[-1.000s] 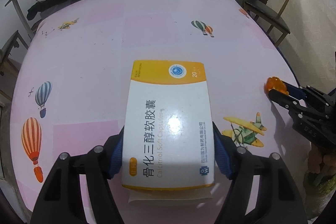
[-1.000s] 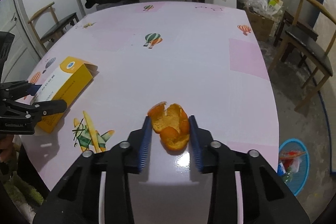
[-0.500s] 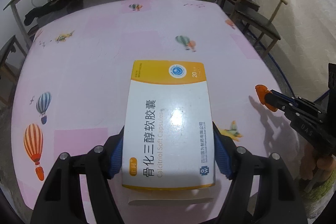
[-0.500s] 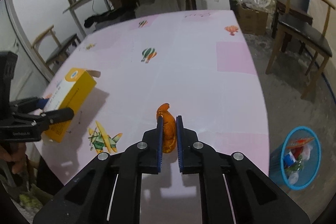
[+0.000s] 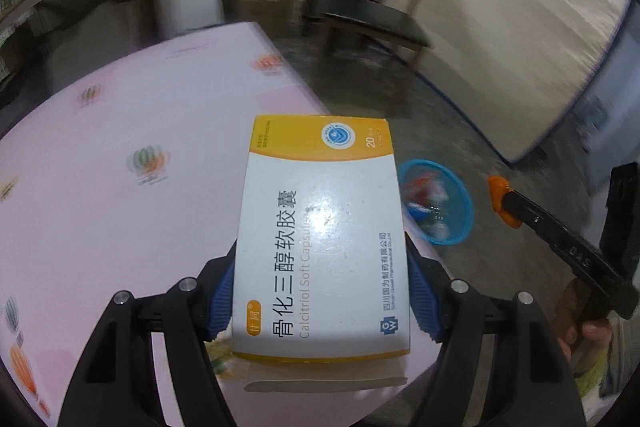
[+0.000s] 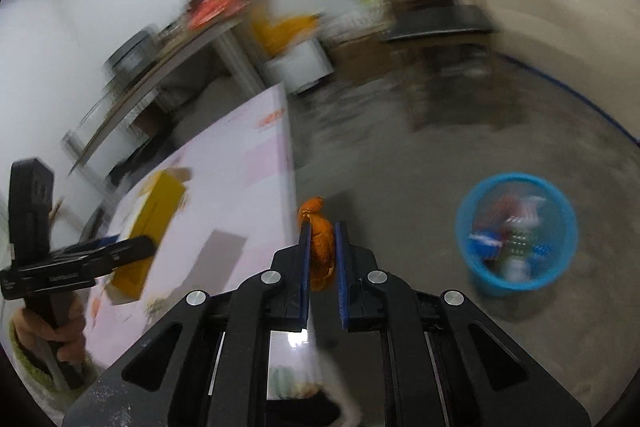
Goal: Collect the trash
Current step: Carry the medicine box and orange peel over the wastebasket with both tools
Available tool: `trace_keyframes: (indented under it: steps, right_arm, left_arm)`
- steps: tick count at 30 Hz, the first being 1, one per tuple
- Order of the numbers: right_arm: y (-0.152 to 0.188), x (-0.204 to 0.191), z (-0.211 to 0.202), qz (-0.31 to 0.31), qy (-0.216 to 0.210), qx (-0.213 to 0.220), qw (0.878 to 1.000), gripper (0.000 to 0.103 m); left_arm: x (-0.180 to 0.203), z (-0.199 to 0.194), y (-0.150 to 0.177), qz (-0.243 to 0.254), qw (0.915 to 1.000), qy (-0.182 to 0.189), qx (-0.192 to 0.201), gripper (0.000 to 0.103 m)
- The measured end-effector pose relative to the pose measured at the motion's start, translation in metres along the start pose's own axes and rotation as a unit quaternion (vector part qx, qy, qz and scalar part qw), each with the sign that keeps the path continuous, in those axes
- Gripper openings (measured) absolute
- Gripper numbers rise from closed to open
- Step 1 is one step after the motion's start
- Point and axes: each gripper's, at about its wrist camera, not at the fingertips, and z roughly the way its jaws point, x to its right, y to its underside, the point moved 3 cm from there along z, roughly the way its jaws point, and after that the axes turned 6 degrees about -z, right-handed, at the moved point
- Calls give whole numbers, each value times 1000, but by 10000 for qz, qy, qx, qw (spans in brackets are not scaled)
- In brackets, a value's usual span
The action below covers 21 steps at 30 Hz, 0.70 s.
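Left gripper [image 5: 320, 291] clamps medicine box [image 5: 320, 239] across its long sides, lifted over table [image 5: 120, 147] edge; light, crushable card. Right gripper [image 6: 322, 247] pinches orange peel [image 6: 320, 243], soft, floppy. Blue bin [image 6: 516, 231] on floor, far right.

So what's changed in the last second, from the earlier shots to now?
The right claw closed on the orange peel and lifted it off the pink table. Both claws swung toward the blue trash basket. The left claw kept its grip on the medicine box.
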Motion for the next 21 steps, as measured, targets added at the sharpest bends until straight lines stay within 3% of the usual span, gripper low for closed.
trace_keyframes:
  steps: [4,6,11,16,18,20,21]
  right_arm:
    - [9,88,-13,962,599,-17,9936,10]
    - [18,133,-10,1439,885,-150,9855,10]
    - [43,206,22,2321,971,-551,9663,10]
    - [41,246,63,2723,865,-757,9553,11]
    - [33,262,83,2814,866,-680,9533,17]
    - [32,278,103,2886,963,-733,9498,36]
    - [33,286,114,2940,975,-773,9477,50]
  left_arm:
    - [67,50,-19,301,9963,564,-573,69]
    - [100,88,-24,275,9903,850,-1066,70]
    - [161,174,-30,332,9792,918,-1779,70]
    - [204,231,-42,290,9744,994,-1995,70]
    - [219,252,-52,234,9748,1051,-1953,72]
    - [225,273,-57,155,9750,964,-1997,90]
    - [223,283,-58,85,9746,873,-2058,90]
